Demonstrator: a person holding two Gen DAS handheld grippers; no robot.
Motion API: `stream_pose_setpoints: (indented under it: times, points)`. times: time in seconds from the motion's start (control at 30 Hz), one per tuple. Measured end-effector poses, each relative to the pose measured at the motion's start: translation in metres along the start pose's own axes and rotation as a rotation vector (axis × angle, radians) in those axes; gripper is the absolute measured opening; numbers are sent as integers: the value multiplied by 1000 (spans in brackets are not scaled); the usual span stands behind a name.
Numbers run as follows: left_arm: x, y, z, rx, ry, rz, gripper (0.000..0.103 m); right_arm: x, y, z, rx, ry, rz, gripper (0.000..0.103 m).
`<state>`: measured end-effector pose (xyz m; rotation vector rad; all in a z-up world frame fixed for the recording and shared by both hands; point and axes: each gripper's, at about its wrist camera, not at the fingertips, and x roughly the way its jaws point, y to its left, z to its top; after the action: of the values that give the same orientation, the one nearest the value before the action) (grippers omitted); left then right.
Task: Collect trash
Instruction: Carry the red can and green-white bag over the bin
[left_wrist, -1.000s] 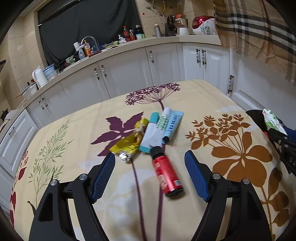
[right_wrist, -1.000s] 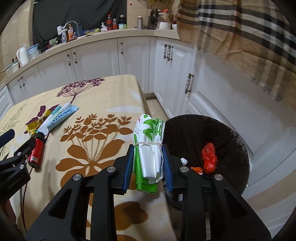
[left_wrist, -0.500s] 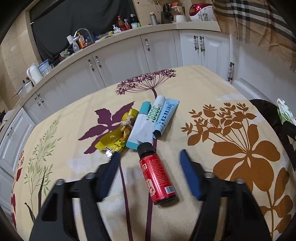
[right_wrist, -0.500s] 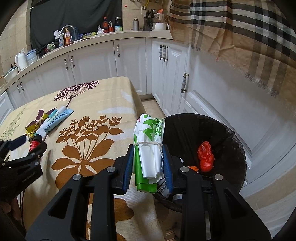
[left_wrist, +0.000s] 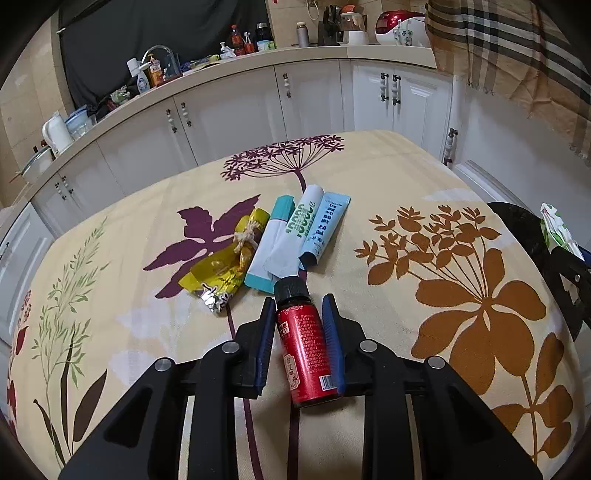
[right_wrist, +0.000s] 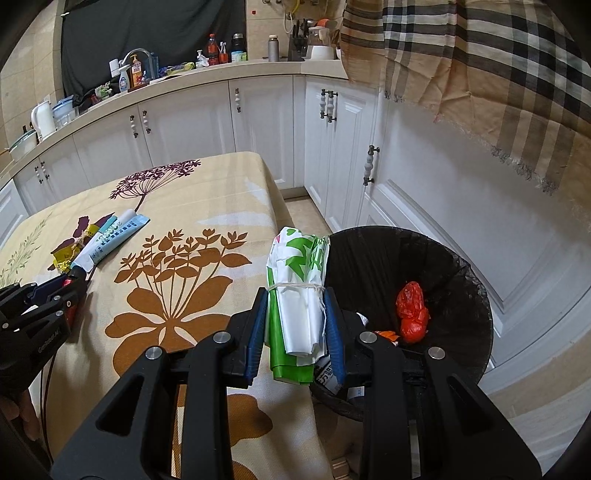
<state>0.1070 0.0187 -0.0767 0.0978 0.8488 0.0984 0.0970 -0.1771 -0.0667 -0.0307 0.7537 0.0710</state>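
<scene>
Left wrist view: red bottle (left_wrist: 306, 350), small cylinder, black screw cap, glossy printed label, lying on floral tablecloth (left_wrist: 424, 206). Left gripper (left_wrist: 300, 314) jaws closing, blue ribbed pads flanking bottle, touching or nearly so. Beyond cap: crinkled yellow foil wrapper (left_wrist: 221, 269), flat tubes (left_wrist: 295, 236). Right gripper (right_wrist: 295, 310) pinching folded green/white plastic bag (right_wrist: 299, 288), string-tied, at rim of black-lined bin (right_wrist: 461, 280); red plastic wad (right_wrist: 412, 312) inside.
</scene>
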Motion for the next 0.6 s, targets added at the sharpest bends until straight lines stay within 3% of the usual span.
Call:
stream_pose_setpoints:
  times: [0.6]
  points:
    - [-25,23,-10,-34,-73,-16,26,-3,-1,0,6,-10,6,28]
